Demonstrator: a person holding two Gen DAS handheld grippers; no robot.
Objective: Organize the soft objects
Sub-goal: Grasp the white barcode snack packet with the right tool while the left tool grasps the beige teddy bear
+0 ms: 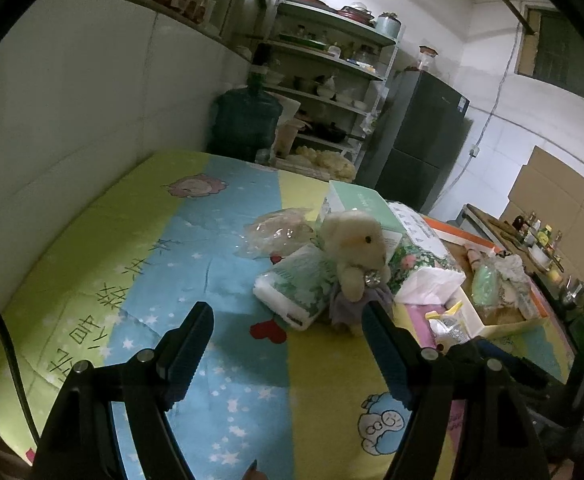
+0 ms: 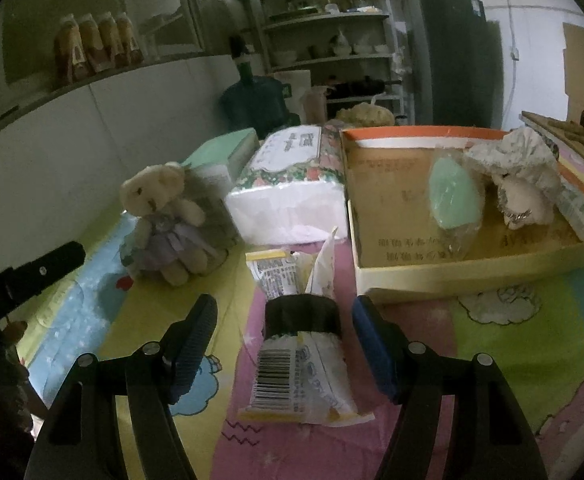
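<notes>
A cream teddy bear in a purple dress (image 1: 353, 252) sits on the cartoon-print cloth, leaning on a green-printed tissue pack (image 1: 297, 288); it also shows in the right wrist view (image 2: 168, 220). My left gripper (image 1: 288, 328) is open and empty, just short of the bear. My right gripper (image 2: 284, 320) is open around a crinkled snack packet with a black band (image 2: 299, 356) lying on the cloth. A cardboard box (image 2: 471, 272) holds a green soft item (image 2: 455, 196), a white plush (image 2: 521, 200) and crumpled wrapping.
A floral tissue pack (image 2: 292, 184) and a mint green box (image 2: 224, 152) lie behind the bear. A clear plastic bag (image 1: 280, 232) lies left of them. A water jug (image 1: 248, 120), shelves (image 1: 331, 80) and a fridge (image 1: 419, 140) stand behind the table.
</notes>
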